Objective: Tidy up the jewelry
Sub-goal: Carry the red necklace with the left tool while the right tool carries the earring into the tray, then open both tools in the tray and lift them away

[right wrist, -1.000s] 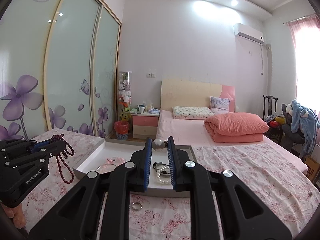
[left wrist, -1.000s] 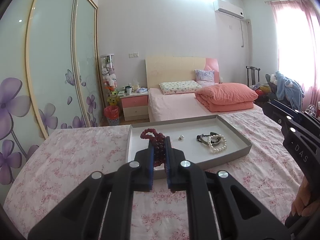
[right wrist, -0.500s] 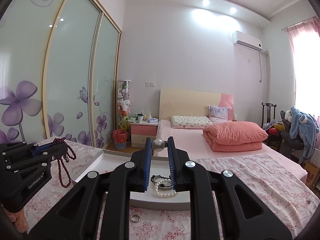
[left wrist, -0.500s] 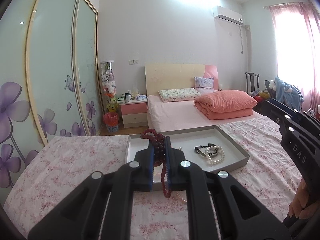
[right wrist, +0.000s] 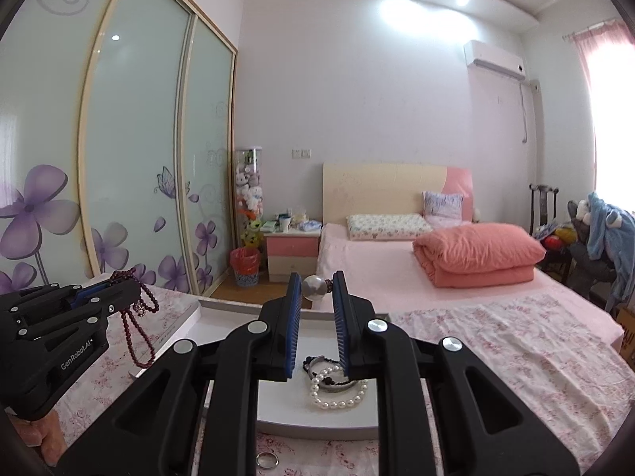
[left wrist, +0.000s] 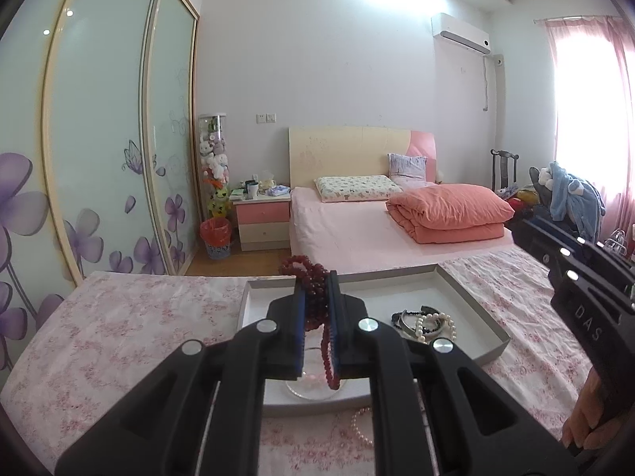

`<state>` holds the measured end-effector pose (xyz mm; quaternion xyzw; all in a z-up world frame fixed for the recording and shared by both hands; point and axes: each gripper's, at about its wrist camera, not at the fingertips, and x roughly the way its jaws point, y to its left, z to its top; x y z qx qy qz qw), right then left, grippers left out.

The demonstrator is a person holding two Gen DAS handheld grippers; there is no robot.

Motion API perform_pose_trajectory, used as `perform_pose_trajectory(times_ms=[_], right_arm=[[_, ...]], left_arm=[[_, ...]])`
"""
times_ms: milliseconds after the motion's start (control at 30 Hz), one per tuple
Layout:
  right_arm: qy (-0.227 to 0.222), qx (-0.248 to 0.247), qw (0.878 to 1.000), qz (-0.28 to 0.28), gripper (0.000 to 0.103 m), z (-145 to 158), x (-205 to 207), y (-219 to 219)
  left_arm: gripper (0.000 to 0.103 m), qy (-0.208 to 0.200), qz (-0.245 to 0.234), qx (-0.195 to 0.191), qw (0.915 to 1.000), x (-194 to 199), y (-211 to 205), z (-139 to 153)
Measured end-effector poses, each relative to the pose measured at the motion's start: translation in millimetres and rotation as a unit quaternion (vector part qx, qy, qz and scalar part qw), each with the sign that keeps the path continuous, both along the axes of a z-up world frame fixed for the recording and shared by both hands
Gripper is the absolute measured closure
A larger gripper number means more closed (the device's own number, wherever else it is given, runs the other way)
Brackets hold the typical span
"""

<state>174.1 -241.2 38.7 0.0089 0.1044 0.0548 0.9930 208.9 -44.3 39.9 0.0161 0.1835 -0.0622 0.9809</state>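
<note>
My left gripper is shut on a dark red bead necklace whose loops hang above the near left part of the grey jewelry tray. In the right wrist view the left gripper holds the same necklace over the tray's left edge. My right gripper is shut on a large pearl earring above the tray. A white pearl bracelet and dark bangles lie in the tray. A pink clear bangle lies under the hanging necklace.
The tray rests on a floral pink cloth. A silver ring and a pearl strand lie on the cloth in front of the tray. A bed with an orange quilt stands beyond.
Both grippers have risen: the tray sits lower in both views. The red necklace has lifted and now hangs free above the tray. The right gripper still holds the pearl earring.
</note>
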Motion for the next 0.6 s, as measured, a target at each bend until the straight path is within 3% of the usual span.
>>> perform_pose_trajectory(times_ms=[233,467,600], right_arm=[[0.062,0.026,0.998,0.011,0.086,-17.0,42.1,-1.6],[0.159,0.059,0.985,0.026,0.086,-49.4,85.6,-4.8],[0.187,0.066,0.98,0.027,0.086,-62.5,95.8,-3.4]], left_arm=[[0.092,0.035,-0.007,-0.008,0.9993,42.9,-4.2,-14.8],[0.092,0.088,-0.01,-0.019,0.9958,78.2,-2.6,-41.0],[0.092,0.11,-0.015,-0.024,0.9936,90.9,-2.3,-52.9]])
